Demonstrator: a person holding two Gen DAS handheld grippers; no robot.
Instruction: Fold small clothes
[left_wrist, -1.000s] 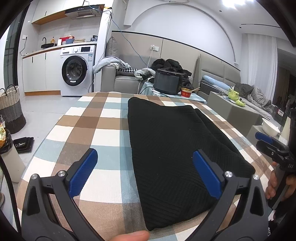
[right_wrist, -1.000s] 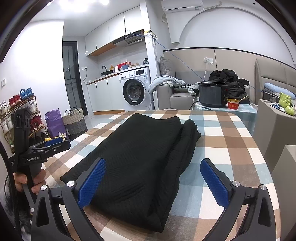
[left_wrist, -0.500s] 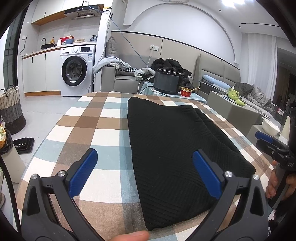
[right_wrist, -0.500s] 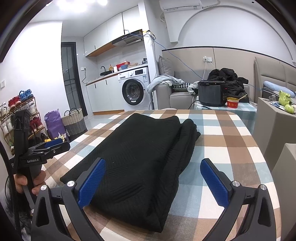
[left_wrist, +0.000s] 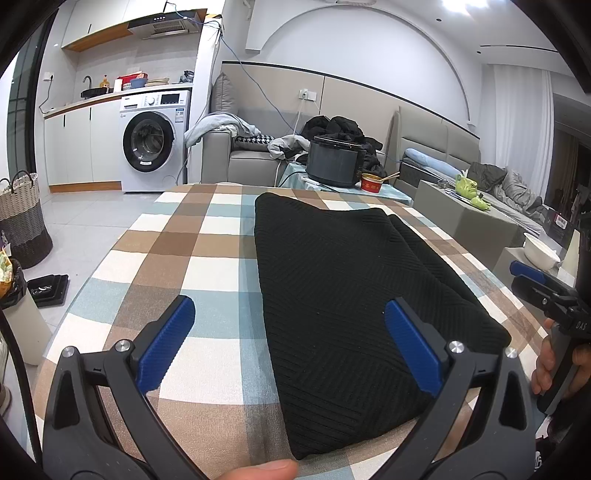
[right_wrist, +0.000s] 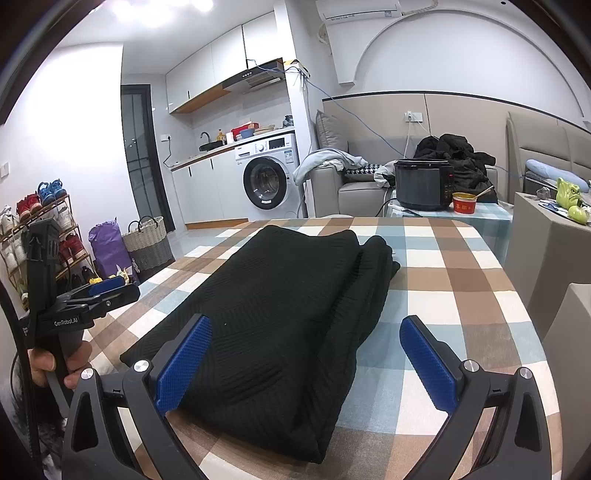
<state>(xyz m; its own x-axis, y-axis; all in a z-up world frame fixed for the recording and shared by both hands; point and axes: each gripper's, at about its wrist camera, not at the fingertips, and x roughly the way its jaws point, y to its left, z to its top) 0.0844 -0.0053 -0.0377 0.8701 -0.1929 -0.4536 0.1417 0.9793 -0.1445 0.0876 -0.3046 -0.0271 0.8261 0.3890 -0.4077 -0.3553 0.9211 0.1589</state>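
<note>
A: What colours do you see in front of you?

B: Your garment (left_wrist: 343, 295) is black with a fine ribbed diagonal weave. The counter (left_wrist: 192, 258) under it wears a check of brown, cream and pale blue.

A: And your tools?

B: Each hand-held gripper, left (left_wrist: 288, 339) and right (right_wrist: 306, 354), is black with textured blue pads (right_wrist: 184, 363).

**Handheld grippers, pair**

Left gripper (left_wrist: 290, 339): black frame, two blue ribbed pads, silver screws; white "GenRobot.AI" lettering on its side. Right gripper (right_wrist: 306, 354): same build, white "DAS" lettering. A hand (right_wrist: 48, 363) wraps the left one's black handle.
</note>
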